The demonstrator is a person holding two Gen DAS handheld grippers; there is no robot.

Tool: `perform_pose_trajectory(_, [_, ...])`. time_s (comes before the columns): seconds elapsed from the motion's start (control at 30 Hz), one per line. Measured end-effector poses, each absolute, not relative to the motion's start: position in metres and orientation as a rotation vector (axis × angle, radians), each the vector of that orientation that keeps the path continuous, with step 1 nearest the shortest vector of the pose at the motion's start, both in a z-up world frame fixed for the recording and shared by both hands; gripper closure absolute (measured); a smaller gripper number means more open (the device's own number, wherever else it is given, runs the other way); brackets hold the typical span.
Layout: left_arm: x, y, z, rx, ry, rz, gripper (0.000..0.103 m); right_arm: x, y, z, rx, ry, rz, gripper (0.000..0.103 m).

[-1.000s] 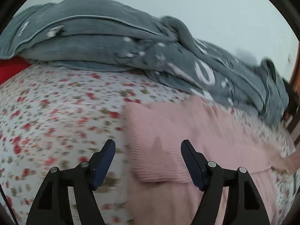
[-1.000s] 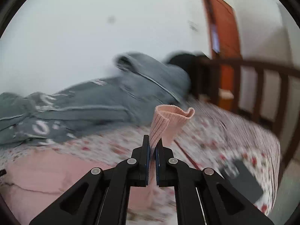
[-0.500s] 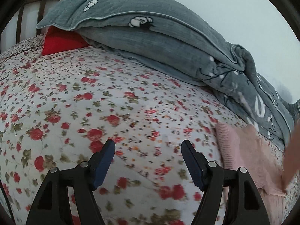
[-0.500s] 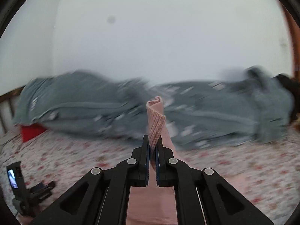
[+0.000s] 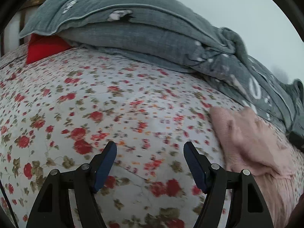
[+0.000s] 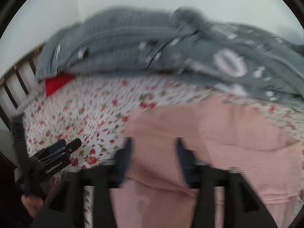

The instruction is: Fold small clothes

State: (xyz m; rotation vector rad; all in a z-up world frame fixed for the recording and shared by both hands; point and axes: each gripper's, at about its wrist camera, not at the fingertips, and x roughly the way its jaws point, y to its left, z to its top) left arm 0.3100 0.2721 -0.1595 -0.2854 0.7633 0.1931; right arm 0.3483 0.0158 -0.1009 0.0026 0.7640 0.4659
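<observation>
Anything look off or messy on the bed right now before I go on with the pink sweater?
Mostly the grey quilt: it lies bunched and twisted along the far side of the floral sheet, not spread flat. The pink sweater lies rumpled with soft creases. Nothing looks spilled or damaged; the right wrist view is blurred.

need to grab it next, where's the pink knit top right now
The pink knit top lies on the floral bedsheet, filling the right wrist view's lower right, just below the grey quilt.
</observation>
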Motion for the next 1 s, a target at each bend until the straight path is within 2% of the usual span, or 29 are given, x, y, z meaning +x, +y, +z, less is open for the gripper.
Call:
perform_pose_trajectory(0.2, [0.312,0.228,-0.137,-0.274,0.71,0.008,0.032,0.321,-0.114,-0.089,0.034,0.633,0.261,0.038])
perform_pose_trajectory(0.33, [0.332,0.2,-0.136,-0.333,0.752,-0.078,0.033,0.333,-0.185,-0.112,0.103,0.691,0.108,0.038])
perform_pose_trajectory(0.4, [0.343,0.189,-0.143,-0.361,0.788,-0.079,0.043,0.343,-0.212,-0.13,0.163,0.743,0.077,0.038])
perform_pose_trajectory(0.43, [0.348,0.184,-0.149,-0.369,0.811,-0.073,0.052,0.347,-0.218,-0.14,0.188,0.762,0.077,0.038])
perform_pose_trajectory(0.5, [0.353,0.177,-0.157,-0.36,0.84,-0.068,0.078,0.354,-0.231,-0.16,0.257,0.81,0.101,0.038])
perform_pose_trajectory(0.53, [0.355,0.172,-0.161,-0.343,0.853,-0.071,0.085,0.358,-0.236,-0.17,0.297,0.837,0.123,0.038])
perform_pose_trajectory(0.6, [0.353,0.169,-0.159,-0.315,0.836,-0.06,0.085,0.367,-0.24,-0.177,0.327,0.893,0.138,0.038])
perform_pose_trajectory(0.63, [0.35,0.169,-0.156,-0.32,0.814,-0.067,0.086,0.367,-0.236,-0.177,0.309,0.89,0.145,0.039])
perform_pose_trajectory(0.67, [0.347,0.171,-0.152,-0.339,0.79,-0.08,0.087,0.368,-0.232,-0.176,0.277,0.891,0.157,0.056])
perform_pose_trajectory(0.7, [0.346,0.173,-0.151,-0.361,0.776,-0.089,0.087,0.366,-0.226,-0.178,0.254,0.896,0.179,0.064])
perform_pose_trajectory(0.73, [0.344,0.176,-0.151,-0.398,0.764,-0.103,0.087,0.366,-0.223,-0.177,0.235,0.891,0.185,0.079])
perform_pose_trajectory(0.77, [0.345,0.178,-0.152,-0.414,0.763,-0.11,0.087,0.361,-0.224,-0.173,0.229,0.864,0.181,0.083])
perform_pose_trajectory(0.87, [0.35,0.174,-0.163,-0.381,0.826,-0.076,0.087,0.353,-0.24,-0.165,0.308,0.771,0.214,0.083])
perform_pose_trajectory(1.0, [0.351,0.172,-0.17,-0.372,0.84,-0.076,0.084,0.368,-0.242,-0.184,0.332,0.9,0.164,0.082])
